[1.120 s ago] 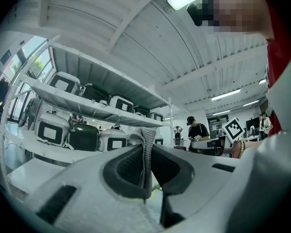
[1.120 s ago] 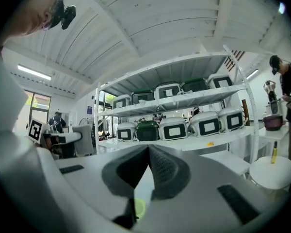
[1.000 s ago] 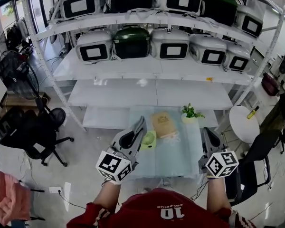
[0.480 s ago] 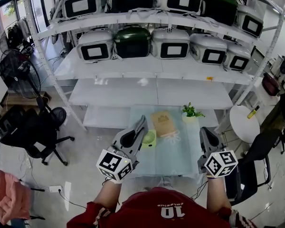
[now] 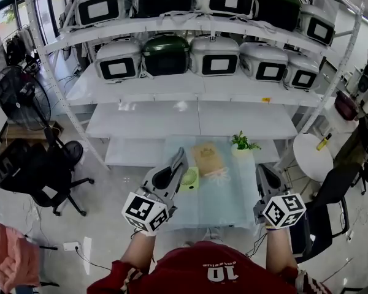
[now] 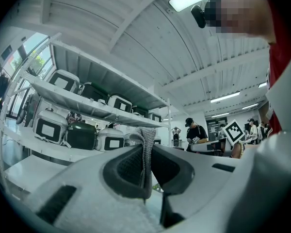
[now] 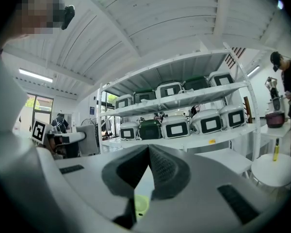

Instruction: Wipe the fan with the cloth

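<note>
A small pale green fan (image 5: 191, 179) sits on the glass table (image 5: 227, 201), near its left edge. Behind it lies a tan cloth (image 5: 208, 158) with a white patch at its near edge. My left gripper (image 5: 182, 154) is held above the table's left edge, close over the fan, with its jaws shut and nothing between them. My right gripper (image 5: 261, 168) hangs over the table's right edge, also shut and empty. In the left gripper view the left gripper (image 6: 146, 132) points up at the shelves. In the right gripper view a bit of the green fan (image 7: 141, 205) shows below the right gripper (image 7: 148, 148).
A small potted plant (image 5: 241, 144) stands at the table's far right. White metal shelving (image 5: 196, 118) with rows of cooker-like appliances (image 5: 219, 56) rises behind it. An office chair (image 5: 40, 173) and a standing fan (image 5: 15, 97) are at the left, a round white stool (image 5: 316, 158) at the right.
Both grippers stay shut and hardly move; the head view has shifted slightly. Nothing was picked up or let go.
</note>
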Available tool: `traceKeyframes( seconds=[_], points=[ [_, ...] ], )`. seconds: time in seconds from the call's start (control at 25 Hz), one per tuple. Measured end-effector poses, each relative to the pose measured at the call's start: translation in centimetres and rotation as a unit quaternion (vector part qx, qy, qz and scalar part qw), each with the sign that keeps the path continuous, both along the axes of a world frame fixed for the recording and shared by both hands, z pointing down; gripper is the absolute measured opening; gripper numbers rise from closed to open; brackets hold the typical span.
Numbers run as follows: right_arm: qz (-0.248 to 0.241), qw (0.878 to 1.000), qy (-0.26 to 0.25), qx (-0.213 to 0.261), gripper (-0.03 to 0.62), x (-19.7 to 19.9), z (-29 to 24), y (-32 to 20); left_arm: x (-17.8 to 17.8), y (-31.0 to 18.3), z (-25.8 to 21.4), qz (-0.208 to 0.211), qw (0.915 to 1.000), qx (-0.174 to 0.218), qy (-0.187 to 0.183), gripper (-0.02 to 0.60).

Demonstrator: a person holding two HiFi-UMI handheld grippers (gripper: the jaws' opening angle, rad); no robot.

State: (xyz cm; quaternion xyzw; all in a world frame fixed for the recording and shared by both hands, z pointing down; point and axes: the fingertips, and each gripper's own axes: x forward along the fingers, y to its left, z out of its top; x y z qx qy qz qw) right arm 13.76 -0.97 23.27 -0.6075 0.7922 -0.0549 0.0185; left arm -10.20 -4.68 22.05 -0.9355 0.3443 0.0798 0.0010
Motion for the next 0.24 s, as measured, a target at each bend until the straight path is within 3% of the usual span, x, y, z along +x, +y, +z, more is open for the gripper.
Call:
traceKeyframes(
  seconds=[0.24],
  points=[
    [-0.006,1.000,-0.001,-0.003,0.002,-0.67,0.47,0.24,-0.08,0.22,0.11,0.000,1.0000,-0.002,0.003,0.028]
  ],
)
